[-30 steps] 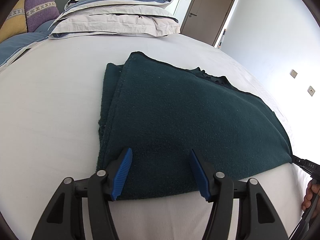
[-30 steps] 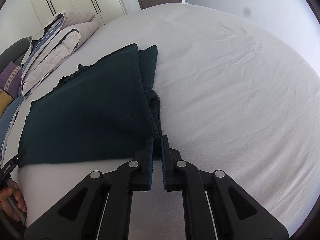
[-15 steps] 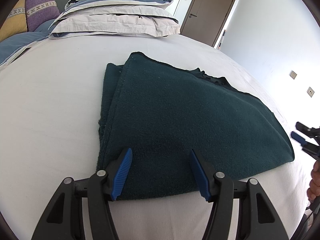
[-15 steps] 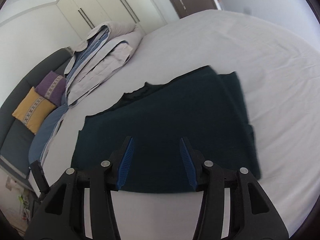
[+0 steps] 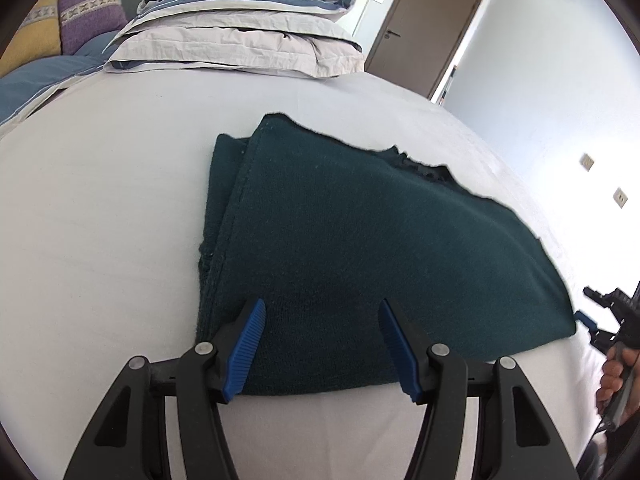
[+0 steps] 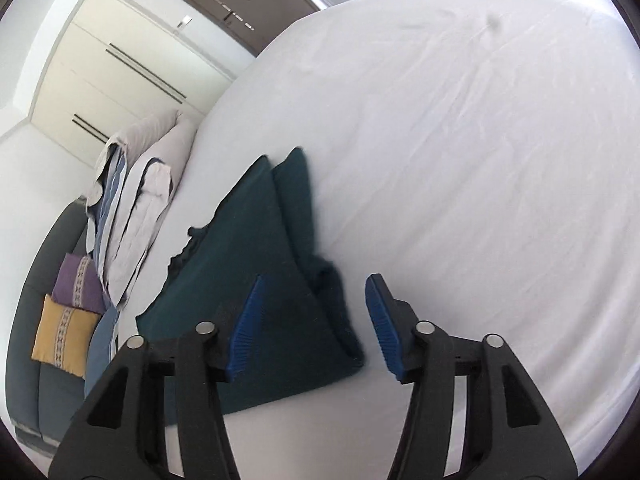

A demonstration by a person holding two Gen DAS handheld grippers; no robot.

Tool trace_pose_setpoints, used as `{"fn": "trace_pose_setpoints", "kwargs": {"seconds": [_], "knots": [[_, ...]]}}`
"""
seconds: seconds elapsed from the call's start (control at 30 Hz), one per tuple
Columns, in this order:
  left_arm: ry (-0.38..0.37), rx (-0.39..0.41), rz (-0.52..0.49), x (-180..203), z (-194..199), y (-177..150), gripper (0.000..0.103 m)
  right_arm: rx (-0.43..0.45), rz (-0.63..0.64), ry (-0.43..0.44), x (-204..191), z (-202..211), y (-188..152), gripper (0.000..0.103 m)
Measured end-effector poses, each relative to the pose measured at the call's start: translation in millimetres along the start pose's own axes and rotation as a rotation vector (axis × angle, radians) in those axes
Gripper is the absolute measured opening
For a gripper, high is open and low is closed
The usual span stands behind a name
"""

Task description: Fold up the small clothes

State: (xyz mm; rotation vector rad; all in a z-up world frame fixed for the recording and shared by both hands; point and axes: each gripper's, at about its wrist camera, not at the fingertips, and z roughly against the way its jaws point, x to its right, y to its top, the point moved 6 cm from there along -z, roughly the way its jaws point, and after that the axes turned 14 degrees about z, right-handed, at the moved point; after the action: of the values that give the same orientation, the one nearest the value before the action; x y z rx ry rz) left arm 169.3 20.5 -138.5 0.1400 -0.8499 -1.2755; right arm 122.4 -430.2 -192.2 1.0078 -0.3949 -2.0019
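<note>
Both the left gripper [image 5: 322, 346] and right gripper [image 6: 312, 326] hover released above the folded green garment [image 5: 360, 248], the right one's jaws having just been opening with nothing pinched between them, so a shallow pinch risks catching only the top layer and pulling the fold apart.

Hidden or cut off, as seen from my claws:
- My hand [image 5: 618, 376]: only the fingers show at the frame's right edge; the rest is cut off.
- My right gripper [image 5: 591, 312] in the left view: partly out of frame, jaw gap not readable there.
- Dark green garment [image 6: 256, 280]: near corner blurred; lower layers hidden under the top fold.
- Sofa cushions [image 6: 66, 336]: pattern too small to read.
- Door [image 6: 240, 4]: smeared by blur.
</note>
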Motion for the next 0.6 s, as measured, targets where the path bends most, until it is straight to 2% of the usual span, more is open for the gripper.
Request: {"fn": "trace_pose_setpoints", "kwargs": {"seconds": [0.13, 0.2, 0.27, 0.37, 0.5, 0.6], "knots": [[-0.055, 0.011, -0.004, 30, 7, 10, 0.063, -0.027, -0.047, 0.074, 8, -10, 14, 0.054], [-0.082, 0.0, -0.026, 51, 1, 15, 0.064, -0.099, -0.025, 0.104, -1, -33, 17, 0.055], [-0.102, -0.018, -0.045, 71, -10, 20, 0.064, -0.172, -0.014, 0.09, -2, -55, 14, 0.056], [-0.122, -0.069, -0.068, 95, -35, 24, 0.065, -0.201, 0.007, 0.105, -8, -74, 16, 0.057], [-0.123, -0.186, -0.009, 103, -78, 25, 0.065, -0.241, -0.042, 0.185, -11, -90, 27, 0.059], [-0.118, -0.207, -0.005, 109, -92, 25, 0.065, -0.27, -0.061, 0.242, -15, -102, 35, 0.059]]}}
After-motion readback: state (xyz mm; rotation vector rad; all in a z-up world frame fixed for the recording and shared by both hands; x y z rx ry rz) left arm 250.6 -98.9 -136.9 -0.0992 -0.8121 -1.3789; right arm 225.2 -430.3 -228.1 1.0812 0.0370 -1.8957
